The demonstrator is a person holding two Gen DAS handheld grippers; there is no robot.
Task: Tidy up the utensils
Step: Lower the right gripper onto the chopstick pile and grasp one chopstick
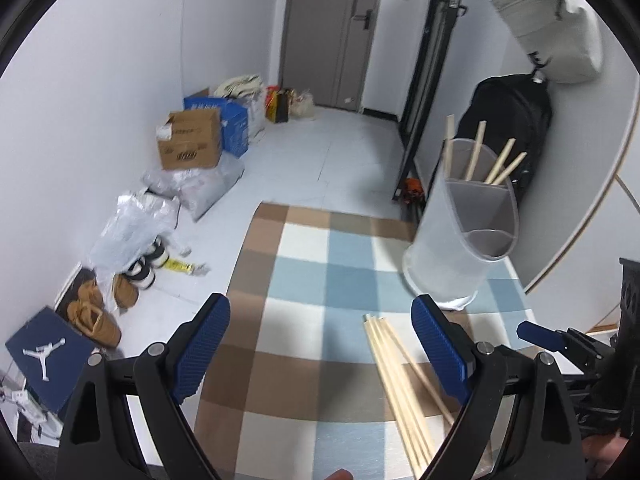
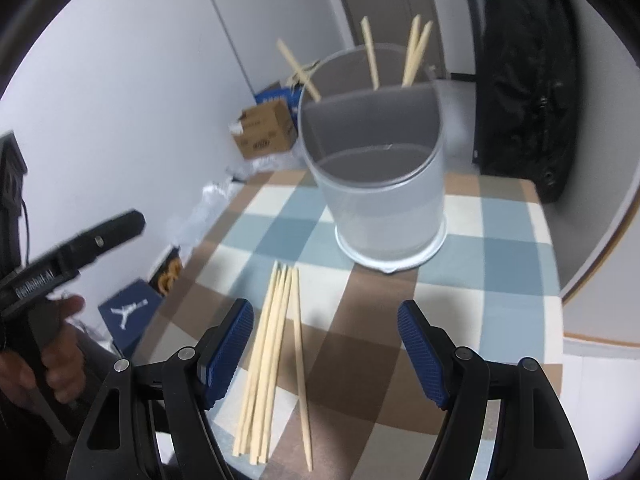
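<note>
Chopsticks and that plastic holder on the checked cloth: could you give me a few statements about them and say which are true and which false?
1. Some chopsticks lie loose on the checked cloth. True.
2. The holder has tipped over on its side. False: it stands upright on the cloth.
3. Several chopsticks already stand in the holder's back compartment. True.
4. The right gripper is clamped on a chopstick. False: its jaws are open and nothing is between their pads.
5. The holder's front compartment is full of chopsticks. False: nothing shows in it.
6. The left gripper has its jaws open with nothing in them. True.
</note>
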